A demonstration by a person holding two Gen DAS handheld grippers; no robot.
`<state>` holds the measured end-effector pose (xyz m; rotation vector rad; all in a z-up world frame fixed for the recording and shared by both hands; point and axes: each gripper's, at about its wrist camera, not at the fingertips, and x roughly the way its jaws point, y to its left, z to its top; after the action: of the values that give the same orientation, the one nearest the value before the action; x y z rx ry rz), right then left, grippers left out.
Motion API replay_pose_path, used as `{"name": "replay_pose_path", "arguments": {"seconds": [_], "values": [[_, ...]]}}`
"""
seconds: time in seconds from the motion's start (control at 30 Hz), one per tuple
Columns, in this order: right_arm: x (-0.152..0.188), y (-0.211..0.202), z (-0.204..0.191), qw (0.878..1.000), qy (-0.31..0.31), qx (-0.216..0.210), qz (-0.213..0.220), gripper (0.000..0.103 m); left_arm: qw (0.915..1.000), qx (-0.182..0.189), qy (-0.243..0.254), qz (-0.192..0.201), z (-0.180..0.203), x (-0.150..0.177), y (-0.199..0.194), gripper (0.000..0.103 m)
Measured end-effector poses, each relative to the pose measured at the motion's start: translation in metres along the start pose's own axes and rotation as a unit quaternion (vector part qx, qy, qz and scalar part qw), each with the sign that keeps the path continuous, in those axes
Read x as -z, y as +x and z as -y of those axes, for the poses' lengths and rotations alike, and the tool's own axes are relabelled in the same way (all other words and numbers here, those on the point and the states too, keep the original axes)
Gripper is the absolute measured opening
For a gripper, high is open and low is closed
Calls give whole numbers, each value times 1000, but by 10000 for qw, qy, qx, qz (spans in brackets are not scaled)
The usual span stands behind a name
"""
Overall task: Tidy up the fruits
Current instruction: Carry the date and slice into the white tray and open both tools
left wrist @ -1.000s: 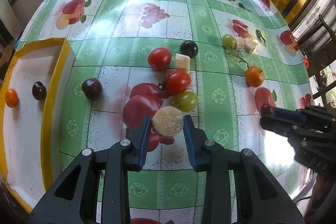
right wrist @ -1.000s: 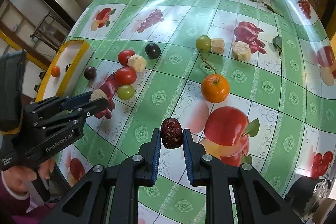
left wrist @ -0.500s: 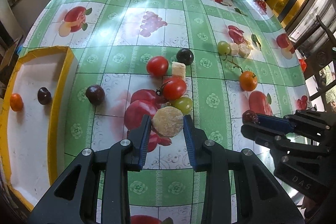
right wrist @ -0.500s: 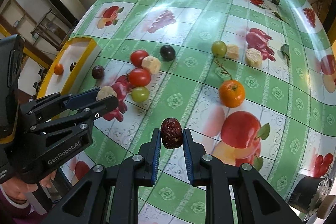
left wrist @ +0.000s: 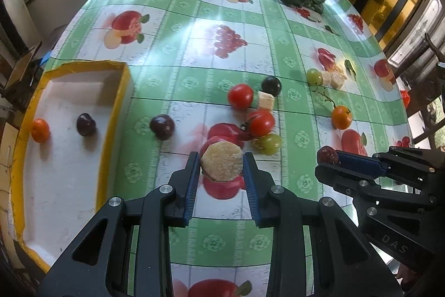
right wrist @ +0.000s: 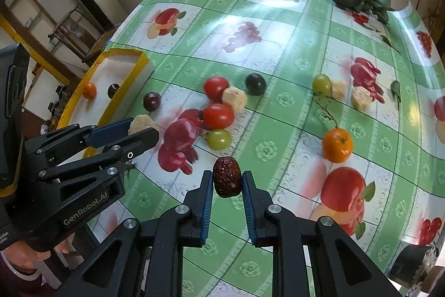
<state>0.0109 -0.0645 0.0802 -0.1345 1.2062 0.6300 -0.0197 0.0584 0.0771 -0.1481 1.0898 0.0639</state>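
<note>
**Both grippers loaded; the tray lies off to the left of the jaws**

The yellow-rimmed tray [left wrist: 118, 113], white and foam-like inside with a torn-looking upper rim, sits left of the left gripper [left wrist: 221, 166] and a little ahead of its jaws. It lies further left again of the right gripper [right wrist: 227, 181], with the left gripper's body in between. So the left hand is the nearer one, and I judge its load goes in first. The tray's long axis runs roughly along the direction the jaws point, so entry is over its long right-hand wall. A small orange [left wrist: 40, 130] and a dark plum [left wrist: 86, 124] already rest inside, well apart from that wall.

The glossy oilcloth [left wrist: 300, 113], green-checked and printed with fruit, carries the rest ahead of both jaws: smooth red tomatoes [left wrist: 240, 96], a second orange [left wrist: 341, 117], green grapes [left wrist: 268, 143], dark round fruit and pale cut cubes.

The left jaws pinch a pale banana slice [left wrist: 221, 160], a flat grainy disc, gripped by its edges with its face toward the camera. The right jaws are pressed onto a wrinkled dark red date [right wrist: 226, 176], an oval standing upright between the pads, its long axis along the fingers.
</note>
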Motion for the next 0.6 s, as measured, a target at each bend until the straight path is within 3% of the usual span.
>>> {"name": "replay_pose_path", "arguments": {"seconds": [0.6], "values": [[-23,16,-63,9982,-559,-206,-28,20,9981,-235,-556,122,-66,9,-22,30]]}}
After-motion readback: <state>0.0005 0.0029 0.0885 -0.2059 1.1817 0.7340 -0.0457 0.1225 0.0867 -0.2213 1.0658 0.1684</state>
